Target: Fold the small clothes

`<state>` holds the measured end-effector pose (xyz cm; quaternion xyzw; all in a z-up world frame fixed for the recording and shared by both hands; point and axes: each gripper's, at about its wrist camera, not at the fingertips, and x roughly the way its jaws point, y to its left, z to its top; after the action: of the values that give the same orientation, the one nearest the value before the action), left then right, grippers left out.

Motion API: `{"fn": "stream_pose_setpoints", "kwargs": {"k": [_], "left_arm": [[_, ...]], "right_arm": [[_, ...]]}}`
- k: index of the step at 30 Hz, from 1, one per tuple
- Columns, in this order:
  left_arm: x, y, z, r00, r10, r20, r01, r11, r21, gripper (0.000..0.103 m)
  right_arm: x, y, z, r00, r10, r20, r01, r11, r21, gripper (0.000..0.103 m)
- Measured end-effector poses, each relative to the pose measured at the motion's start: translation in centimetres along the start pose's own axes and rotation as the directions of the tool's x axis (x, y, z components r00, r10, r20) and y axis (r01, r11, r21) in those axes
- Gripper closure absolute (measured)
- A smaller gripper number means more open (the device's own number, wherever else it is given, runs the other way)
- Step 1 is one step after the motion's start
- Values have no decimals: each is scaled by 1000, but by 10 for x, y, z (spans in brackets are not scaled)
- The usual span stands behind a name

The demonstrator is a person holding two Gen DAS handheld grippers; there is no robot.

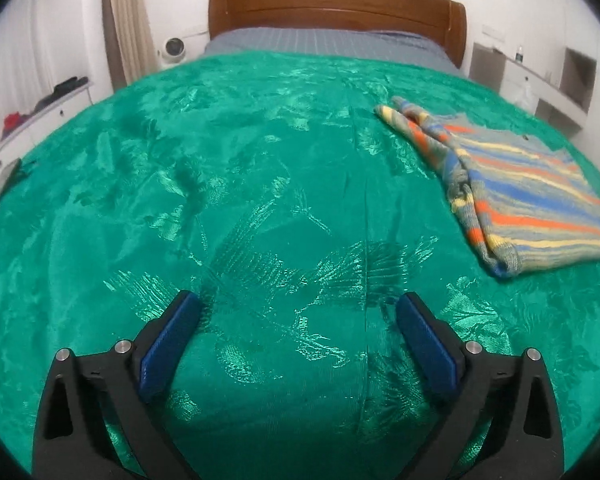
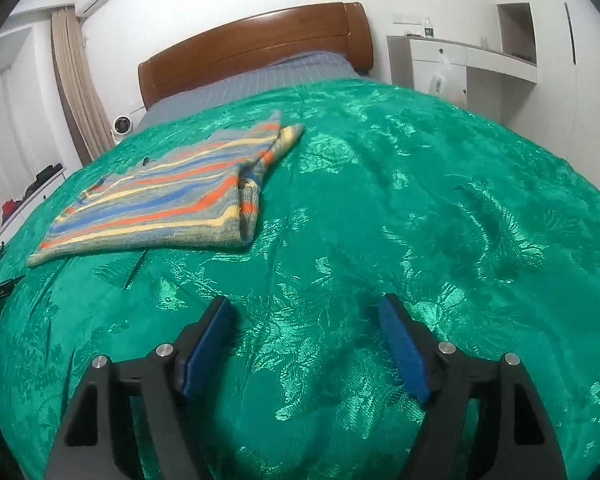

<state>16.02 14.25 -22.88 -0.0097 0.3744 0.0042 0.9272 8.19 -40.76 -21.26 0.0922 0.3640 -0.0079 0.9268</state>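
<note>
The striped knit sweater (image 2: 160,200) lies folded flat on the green bedspread (image 2: 380,220), with grey, blue, orange and yellow bands, one sleeve tucked along its edge. My left tool (image 1: 298,312) and right tool (image 2: 306,316) are spread and empty, well apart from it.

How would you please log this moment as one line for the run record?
left gripper: open, empty | right gripper: open, empty | striped sweater: folded, lying on green bedspread | contact: none
</note>
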Motion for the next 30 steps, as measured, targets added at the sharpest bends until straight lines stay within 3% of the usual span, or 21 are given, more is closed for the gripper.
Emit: {"fn": "stream_pose_setpoints", "kwargs": {"k": [30], "left_arm": [[-2, 1, -4, 999, -34, 28, 35, 999, -21, 3]], "right_arm": [[-1, -4, -7, 998, 36, 42, -37, 999, 20, 27]]}}
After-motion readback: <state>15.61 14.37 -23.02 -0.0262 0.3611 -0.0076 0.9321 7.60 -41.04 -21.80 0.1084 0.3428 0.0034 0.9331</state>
